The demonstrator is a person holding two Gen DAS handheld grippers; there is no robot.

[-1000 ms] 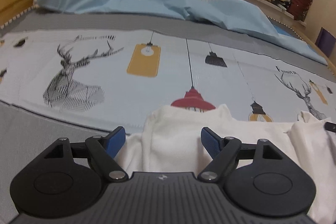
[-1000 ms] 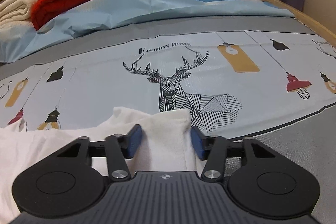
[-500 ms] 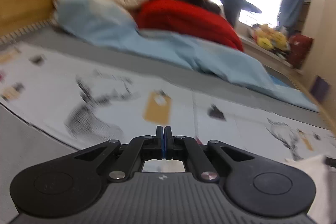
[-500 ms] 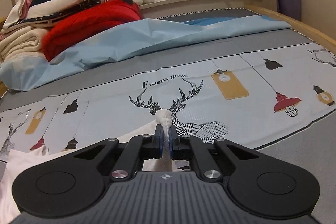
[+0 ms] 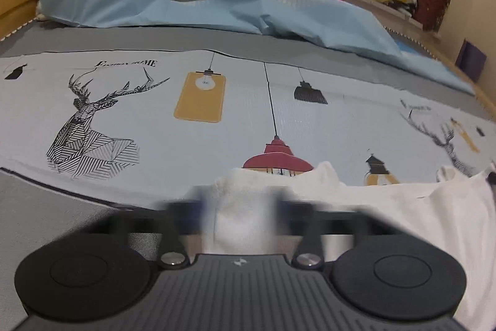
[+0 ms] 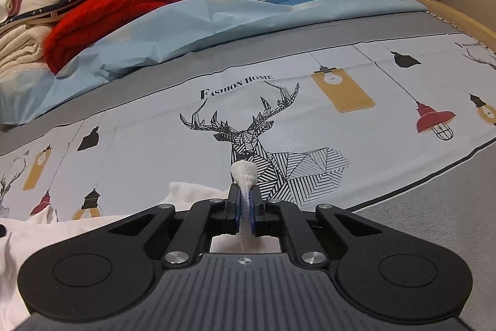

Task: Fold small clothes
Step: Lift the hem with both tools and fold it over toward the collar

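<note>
White garment [image 5: 372, 207] lies crumpled on the printed sheet [image 5: 186, 157], at its near edge. Right gripper [image 6: 245, 207] is pinched tight on a fold of it, a tuft poking out. Left gripper [image 5: 240, 207] is blurred: jaws apart and opening, cloth between, unclamped.

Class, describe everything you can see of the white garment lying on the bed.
The white garment is soft, slightly fuzzy cloth, plain and unprinted. It lies rumpled and spread along the near edge of the printed sheet, its upper edge wavy with small peaks. The right tongs are shut on a pinched tuft that sticks out past their tips. In the left view a raised fold sits between the blurred, parted fingers of the left tongs. Its full shape is hidden.
</note>
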